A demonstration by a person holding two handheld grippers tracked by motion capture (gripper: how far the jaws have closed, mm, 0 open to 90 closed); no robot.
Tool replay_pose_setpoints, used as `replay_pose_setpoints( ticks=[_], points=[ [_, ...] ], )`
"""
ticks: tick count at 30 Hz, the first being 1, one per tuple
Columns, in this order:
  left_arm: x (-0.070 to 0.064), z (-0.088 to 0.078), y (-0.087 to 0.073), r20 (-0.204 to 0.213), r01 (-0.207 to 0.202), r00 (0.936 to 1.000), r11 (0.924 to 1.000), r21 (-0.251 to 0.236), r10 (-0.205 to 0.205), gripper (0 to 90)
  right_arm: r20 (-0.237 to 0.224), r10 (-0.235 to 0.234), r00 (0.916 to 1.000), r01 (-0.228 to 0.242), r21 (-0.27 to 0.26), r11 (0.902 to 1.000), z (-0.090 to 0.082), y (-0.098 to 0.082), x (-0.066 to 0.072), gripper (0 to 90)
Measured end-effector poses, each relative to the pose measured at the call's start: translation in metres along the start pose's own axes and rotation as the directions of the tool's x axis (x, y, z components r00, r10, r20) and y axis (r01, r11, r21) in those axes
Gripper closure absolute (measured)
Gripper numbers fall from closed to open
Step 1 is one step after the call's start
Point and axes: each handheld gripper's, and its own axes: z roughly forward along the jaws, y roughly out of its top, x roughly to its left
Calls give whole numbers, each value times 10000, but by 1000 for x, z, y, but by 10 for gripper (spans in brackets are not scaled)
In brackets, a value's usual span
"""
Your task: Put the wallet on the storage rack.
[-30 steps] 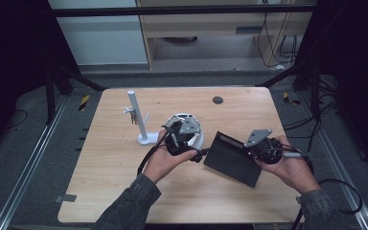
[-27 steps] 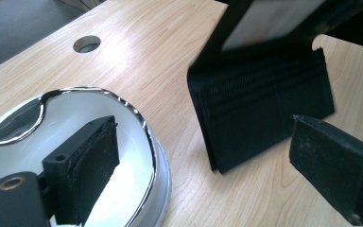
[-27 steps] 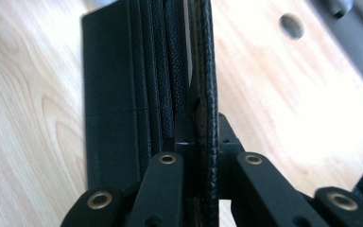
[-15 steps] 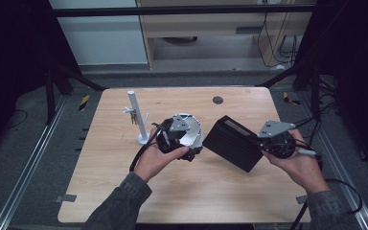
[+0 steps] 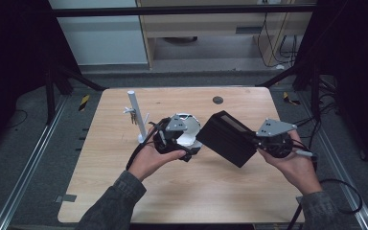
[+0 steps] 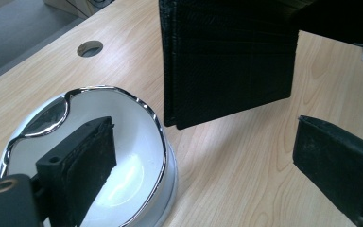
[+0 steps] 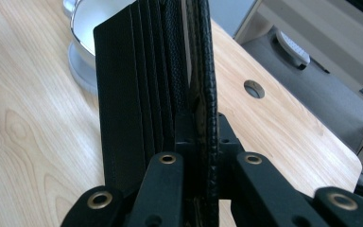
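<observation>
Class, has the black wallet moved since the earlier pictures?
Yes. The wallet, held in the right gripper, has moved away from the near table edge, toward the hole.

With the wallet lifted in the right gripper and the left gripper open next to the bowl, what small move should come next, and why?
Probably carry the wallet a little toward the bowl. The right gripper is shut on one leaf, holding the wallet clear of the table. The left gripper is open, its jaws apart near the bowl's rim with nothing between them, so it could take the free edge if the wallet comes closer.
</observation>
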Motion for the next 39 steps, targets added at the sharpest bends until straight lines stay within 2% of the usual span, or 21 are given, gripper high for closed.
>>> replay_pose_setpoints(
  ticks=[7,11,18,25,31,35,39],
  points=[
    [4,-4,4,181,-161,9997,9996,-214,165,65,-33,63,10000,-64,-511,9987,1,6,5,852],
    [8,-5,5,315,63,9995,9990,-439,-49,66,-87,34,10000,-41,-761,9971,1,12,9,852],
    [14,-1,14,400,21,9992,9991,-431,-4,67,-231,76,9997,-102,-1155,9933,0,22,11,852],
    [23,12,23,789,541,9957,9969,-569,-496,88,-317,64,9995,-106,-1356,9907,-3,26,10,852],
    [22,24,28,1088,244,9938,9995,-218,-219,107,-358,70,9993,-121,-1457,9893,-7,25,8,852],
    [22,29,31,1182,308,9926,9992,-240,-278,136,-361,92,9993,-146,-1539,9880,-9,24,6,852],
    [25,34,34,1552,633,9862,9974,-345,-572,205,-401,107,9991,-168,-1570,9875,-9,22,6,852]
  ],
)
